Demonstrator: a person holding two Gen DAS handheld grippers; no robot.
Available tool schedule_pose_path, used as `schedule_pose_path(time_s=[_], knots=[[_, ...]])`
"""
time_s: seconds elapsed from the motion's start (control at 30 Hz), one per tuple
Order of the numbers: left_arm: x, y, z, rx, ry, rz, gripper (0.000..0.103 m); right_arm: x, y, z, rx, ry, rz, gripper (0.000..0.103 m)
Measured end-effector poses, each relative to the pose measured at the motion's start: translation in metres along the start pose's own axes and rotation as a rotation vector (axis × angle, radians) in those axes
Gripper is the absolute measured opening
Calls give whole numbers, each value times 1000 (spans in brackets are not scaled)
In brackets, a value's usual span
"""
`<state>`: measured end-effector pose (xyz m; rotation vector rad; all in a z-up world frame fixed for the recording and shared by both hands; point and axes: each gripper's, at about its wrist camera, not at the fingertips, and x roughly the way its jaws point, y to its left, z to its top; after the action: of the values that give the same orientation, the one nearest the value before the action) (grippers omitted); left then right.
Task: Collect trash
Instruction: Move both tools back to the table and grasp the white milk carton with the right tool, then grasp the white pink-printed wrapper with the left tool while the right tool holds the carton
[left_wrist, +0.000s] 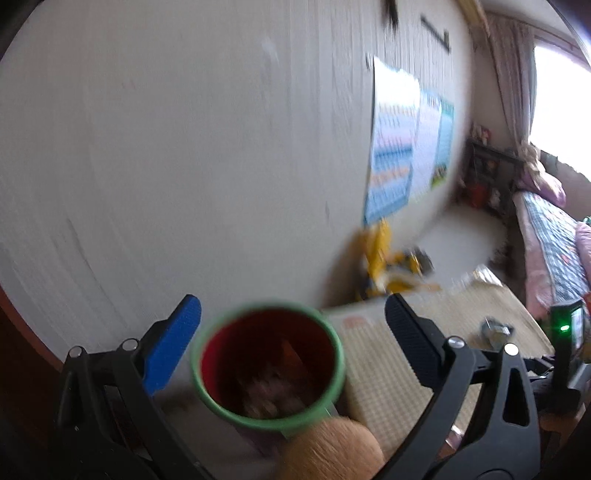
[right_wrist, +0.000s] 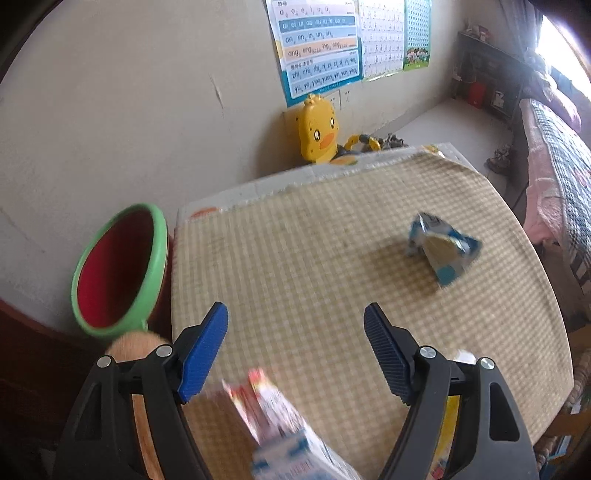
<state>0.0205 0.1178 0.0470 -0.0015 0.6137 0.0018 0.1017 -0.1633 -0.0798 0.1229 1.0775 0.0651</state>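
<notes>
A red trash bin with a green rim stands beside the table, with some trash in its bottom. My left gripper is open right above the bin's mouth and holds nothing. In the right wrist view the bin is at the left of the checked tablecloth. My right gripper is open above the cloth. A crumpled blue and white carton lies on the cloth ahead to the right. A red and white wrapper on a blue and white carton lies blurred, just under my right gripper.
A tan furry ball sits by the bin's near rim. A yellow duck toy stands against the wall behind the table. Posters hang on the wall. A bed runs along the right. A small crumpled piece lies on the cloth.
</notes>
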Motion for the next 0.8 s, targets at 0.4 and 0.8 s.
schedule_pose_path(time_s=[0.4,0.8], knots=[[62,-43,-76,-61,300,1,98,2,-7,-92,-91,165,60,80],[61,-105,-118,49,420,-33,98,-16,-21,-105,-32,35,78,57]])
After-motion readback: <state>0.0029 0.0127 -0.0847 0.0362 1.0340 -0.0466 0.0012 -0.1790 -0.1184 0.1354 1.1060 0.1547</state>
